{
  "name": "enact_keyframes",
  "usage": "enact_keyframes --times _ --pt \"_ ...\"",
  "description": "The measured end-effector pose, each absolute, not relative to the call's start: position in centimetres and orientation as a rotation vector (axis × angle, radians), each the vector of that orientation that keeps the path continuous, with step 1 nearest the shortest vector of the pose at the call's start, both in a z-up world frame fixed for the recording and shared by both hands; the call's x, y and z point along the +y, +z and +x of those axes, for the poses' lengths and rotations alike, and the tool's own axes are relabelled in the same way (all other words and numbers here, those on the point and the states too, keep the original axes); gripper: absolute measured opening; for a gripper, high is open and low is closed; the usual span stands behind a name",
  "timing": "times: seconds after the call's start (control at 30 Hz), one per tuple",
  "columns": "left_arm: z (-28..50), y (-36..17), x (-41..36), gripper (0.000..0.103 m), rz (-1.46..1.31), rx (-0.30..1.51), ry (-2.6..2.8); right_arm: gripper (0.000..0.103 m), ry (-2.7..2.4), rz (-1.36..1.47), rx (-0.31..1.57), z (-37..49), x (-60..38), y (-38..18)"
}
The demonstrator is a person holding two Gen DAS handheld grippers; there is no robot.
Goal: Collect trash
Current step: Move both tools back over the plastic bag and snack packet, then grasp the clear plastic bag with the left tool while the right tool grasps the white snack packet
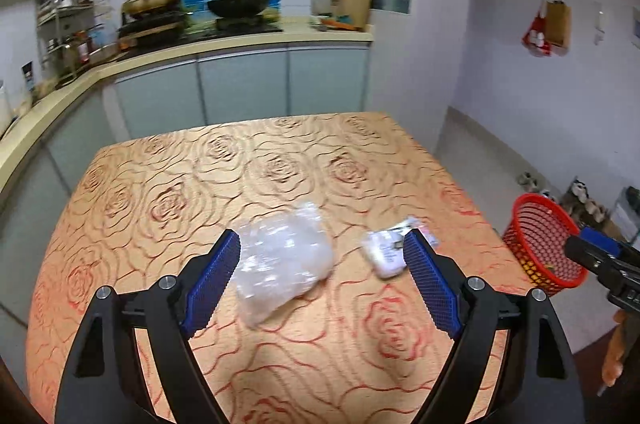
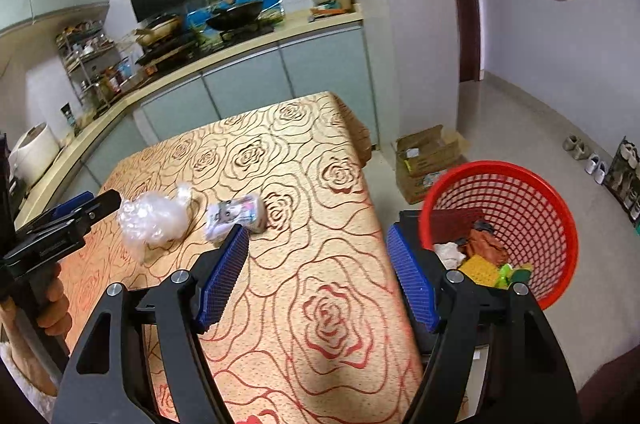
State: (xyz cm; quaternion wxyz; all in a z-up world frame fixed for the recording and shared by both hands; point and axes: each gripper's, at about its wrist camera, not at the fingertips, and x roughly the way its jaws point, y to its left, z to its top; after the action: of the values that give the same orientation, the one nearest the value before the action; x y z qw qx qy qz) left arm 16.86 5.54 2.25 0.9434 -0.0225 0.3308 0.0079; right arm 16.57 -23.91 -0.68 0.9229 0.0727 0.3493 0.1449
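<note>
A crumpled clear plastic bag [image 1: 282,264] lies on the rose-patterned table [image 1: 200,183]; it also shows in the right wrist view [image 2: 154,218]. A small white printed packet [image 1: 384,254] lies to its right, also in the right wrist view [image 2: 236,216]. My left gripper [image 1: 322,244] is open and empty, hovering over the table just short of the bag. My right gripper [image 2: 318,236] is open and empty above the table's right edge, next to the red mesh basket [image 2: 532,199]. The basket holds several pieces of trash.
The red basket [image 1: 540,244] stands on the floor right of the table. A cardboard box [image 2: 428,159] sits on the floor behind it. Shoes [image 2: 592,159] line the right wall. A kitchen counter [image 1: 200,51] with pans runs behind the table.
</note>
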Motion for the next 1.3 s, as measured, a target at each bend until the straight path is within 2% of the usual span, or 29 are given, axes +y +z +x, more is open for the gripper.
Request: enact_keyframes --times 0.43,0.57,1.3 --pt "17.9 0.1 8.1 0.084 -0.045 0.720 0.074 0.071 0.337 0.119 0.743 17.2 -21.5 -1.2" --pt "18.5 -0.4 8.5 0.084 -0.046 0.730 0.066 0.077 0.338 0.121 0.753 17.6 -21.0 -1.6" --pt "23.7 -4.2 9.6 0.084 -0.117 0.811 -0.018 0.077 0.382 0.071 0.818 21.7 -17.5 -3.8"
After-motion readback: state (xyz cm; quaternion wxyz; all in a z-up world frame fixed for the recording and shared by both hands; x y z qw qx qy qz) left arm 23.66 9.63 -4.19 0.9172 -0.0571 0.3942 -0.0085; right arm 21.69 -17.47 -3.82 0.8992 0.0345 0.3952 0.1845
